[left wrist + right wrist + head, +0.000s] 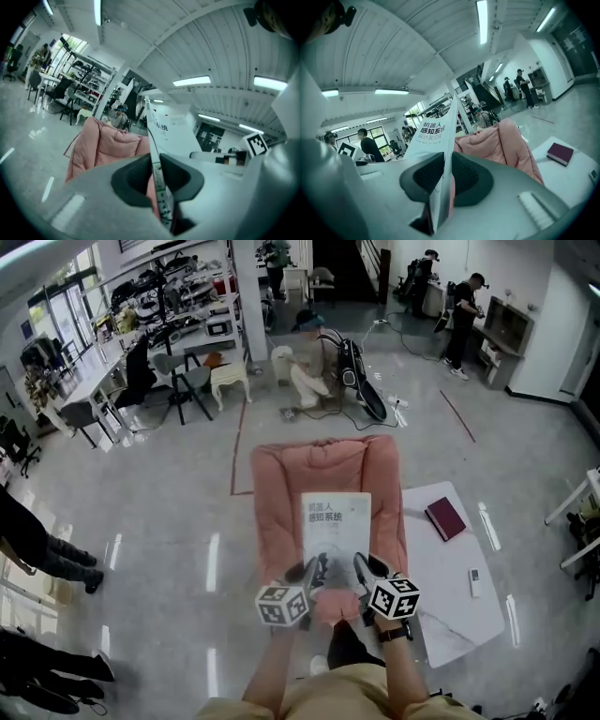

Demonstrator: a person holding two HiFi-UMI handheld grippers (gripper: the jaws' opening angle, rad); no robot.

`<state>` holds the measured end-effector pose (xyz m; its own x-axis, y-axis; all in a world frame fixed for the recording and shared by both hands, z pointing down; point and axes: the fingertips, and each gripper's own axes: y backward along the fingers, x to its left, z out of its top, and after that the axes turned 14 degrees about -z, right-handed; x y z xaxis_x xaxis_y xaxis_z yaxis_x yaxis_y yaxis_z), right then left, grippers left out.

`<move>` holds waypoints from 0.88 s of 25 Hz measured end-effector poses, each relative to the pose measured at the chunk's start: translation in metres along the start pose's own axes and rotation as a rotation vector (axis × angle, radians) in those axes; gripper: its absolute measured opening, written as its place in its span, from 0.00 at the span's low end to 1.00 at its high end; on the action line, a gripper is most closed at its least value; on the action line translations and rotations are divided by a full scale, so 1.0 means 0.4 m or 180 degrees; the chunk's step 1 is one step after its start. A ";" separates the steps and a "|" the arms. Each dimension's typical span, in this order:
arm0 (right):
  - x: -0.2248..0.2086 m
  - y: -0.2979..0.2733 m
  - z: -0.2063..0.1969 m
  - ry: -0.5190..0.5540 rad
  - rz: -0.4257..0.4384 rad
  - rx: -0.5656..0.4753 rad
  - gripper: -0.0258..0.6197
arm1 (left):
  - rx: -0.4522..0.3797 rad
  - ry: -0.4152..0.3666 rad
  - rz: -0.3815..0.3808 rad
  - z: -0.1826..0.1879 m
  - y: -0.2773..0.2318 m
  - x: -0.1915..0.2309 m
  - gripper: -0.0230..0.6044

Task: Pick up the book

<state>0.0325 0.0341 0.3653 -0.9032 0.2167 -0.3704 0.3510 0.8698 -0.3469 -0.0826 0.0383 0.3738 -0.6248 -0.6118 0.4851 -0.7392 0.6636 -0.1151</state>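
Both sets of jaws are nearly closed, each pinching a thin slice of the book. The left gripper (pixel 156 174) has its dark pads clamped on the near edge of the white book (pixel 169 133), and the right gripper (pixel 444 176) does the same further right along that edge. Neither one is empty, and there's nothing else between the pads.

From the head view the book's long axis runs near to far. The whole cover sticks out away from the jaws toward the far side, with the title block facing up. The left hand has the near-left corner and the right hand has the near-right corner, so neither is really closer. It's an even two-handed hold on one short end, and I'd guess the far end wants to droop if either pinch slackens.

Under and behind the book is the pink beanbag chair (pixel 281 484). In the gripper views its cushions sit lower than the book, so the book looks clear of it to me. I'd call the pickup pretty much done.

Off to the right is a low white desk (pixel 450 606) with a dark red book (pixel 445 517) and a small remote (pixel 474 581) on it, well apart from the jaws. A few people stand around the far side of the room.
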 end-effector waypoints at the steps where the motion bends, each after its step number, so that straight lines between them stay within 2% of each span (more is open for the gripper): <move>1: 0.009 0.011 0.011 0.0064 0.0009 -0.0096 0.13 | -0.0055 -0.0111 -0.0009 0.012 0.007 -0.011 0.12; 4: 0.026 0.054 0.029 0.0250 0.0015 -0.0385 0.13 | -0.0192 -0.0407 -0.0023 0.028 0.026 -0.049 0.12; 9: 0.130 0.129 0.101 0.0382 -0.0033 -0.0749 0.13 | -0.0351 -0.0837 -0.0022 0.138 0.111 -0.118 0.12; 15: 0.097 0.191 0.079 0.0634 -0.0192 -0.1238 0.13 | -0.0632 -0.1366 -0.0030 0.097 0.109 -0.182 0.13; 17: 0.111 0.203 0.125 0.0698 -0.0223 -0.1355 0.13 | -0.0730 -0.1516 0.0013 0.143 0.109 -0.205 0.13; 20: 0.171 0.221 0.239 0.0730 -0.0271 -0.1447 0.14 | -0.0794 -0.1670 0.0066 0.273 0.126 -0.246 0.13; 22: 0.182 0.223 0.243 0.0792 -0.0310 -0.1491 0.14 | -0.0826 -0.1785 0.0110 0.285 0.135 -0.249 0.12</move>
<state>0.0220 0.0843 0.2236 -0.9773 0.1742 -0.1206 0.1663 0.9834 0.0730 -0.0889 0.0860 0.2203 -0.7365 -0.6744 -0.0528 -0.6748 0.7271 0.1262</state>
